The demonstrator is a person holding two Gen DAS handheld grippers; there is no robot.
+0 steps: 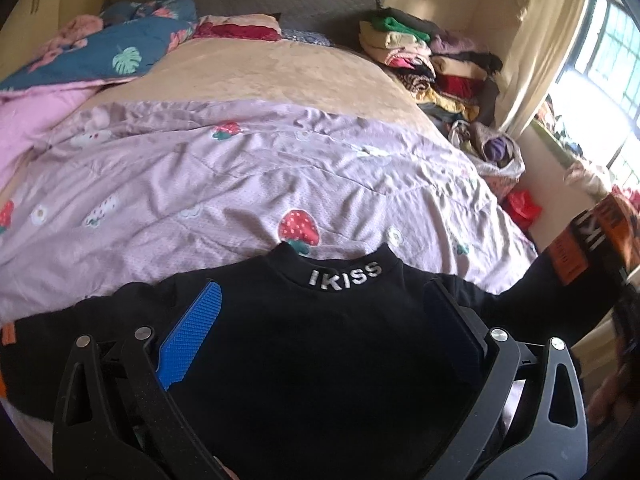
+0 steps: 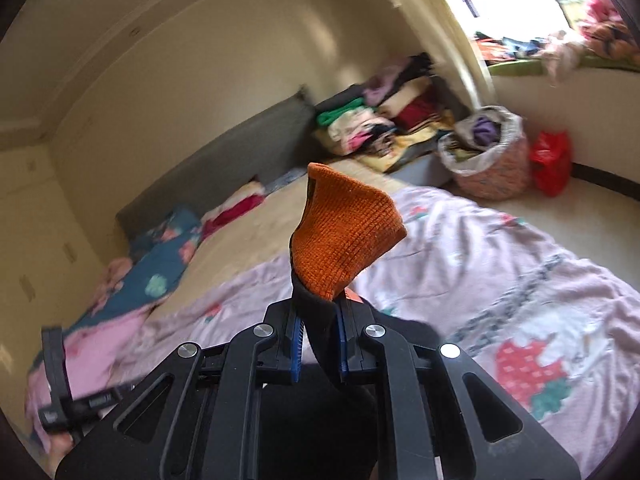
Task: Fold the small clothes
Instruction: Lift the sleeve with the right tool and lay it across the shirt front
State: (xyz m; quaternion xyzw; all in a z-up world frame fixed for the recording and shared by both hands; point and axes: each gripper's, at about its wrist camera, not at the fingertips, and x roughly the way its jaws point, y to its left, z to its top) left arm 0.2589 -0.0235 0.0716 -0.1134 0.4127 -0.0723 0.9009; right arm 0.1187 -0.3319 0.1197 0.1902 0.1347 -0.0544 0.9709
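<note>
Now the right claw [image 2: 318, 344] is clamped on the black top's [image 1: 320, 340] orange cuff [image 2: 344, 236]; the left claw [image 1: 320, 320] gapes apart above that top.

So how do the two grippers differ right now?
The left gripper stands wide open above the black top, with nothing between its fingers; the right gripper is shut on the top's sleeve, the orange cuff sticking up past its fingers. The left looks down at the top spread on the bedspread; the right points out across the room. Both have black frames and blue pads.
</note>
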